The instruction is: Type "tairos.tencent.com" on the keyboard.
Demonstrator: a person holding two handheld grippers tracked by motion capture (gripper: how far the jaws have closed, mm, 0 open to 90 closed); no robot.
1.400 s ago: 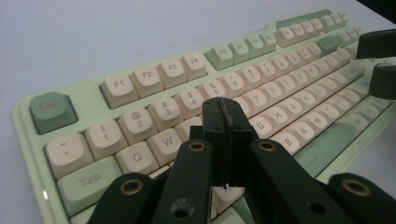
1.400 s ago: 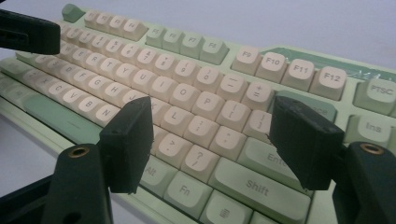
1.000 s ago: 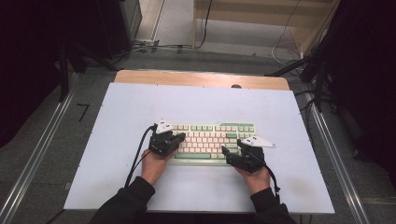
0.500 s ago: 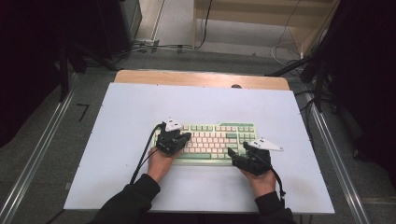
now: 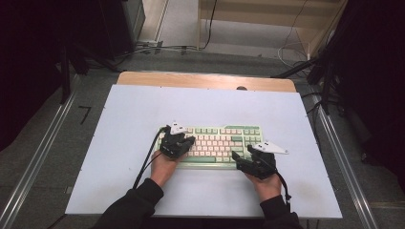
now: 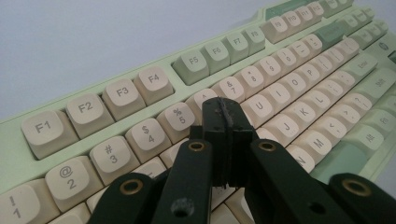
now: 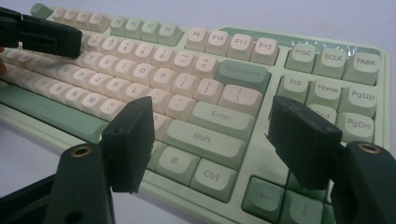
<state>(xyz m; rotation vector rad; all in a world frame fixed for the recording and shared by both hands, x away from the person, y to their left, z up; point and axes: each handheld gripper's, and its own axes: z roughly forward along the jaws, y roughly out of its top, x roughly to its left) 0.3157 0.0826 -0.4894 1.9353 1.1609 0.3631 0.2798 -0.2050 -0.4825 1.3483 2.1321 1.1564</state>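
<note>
Keyboard (image 5: 217, 144) lies mid-surface (image 5: 133, 109), near the front edge. Left gripper (image 6: 223, 122) has jaws pressed together, tip over the number row. Right gripper (image 7: 219, 140) has jaws apart, straddling Enter/Shift. Risk: blunt tip could strike 2 keys; right jaws could snag keycaps.

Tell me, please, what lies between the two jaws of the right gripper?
In the right gripper view, the right gripper stands open over the keyboard; between its jaws lie the Shift, Enter and Ctrl keys. Nothing is gripped.

keyboard (image 5: 217, 145): matt plastic | table (image 5: 143, 109): smooth matt, wood edge
</note>
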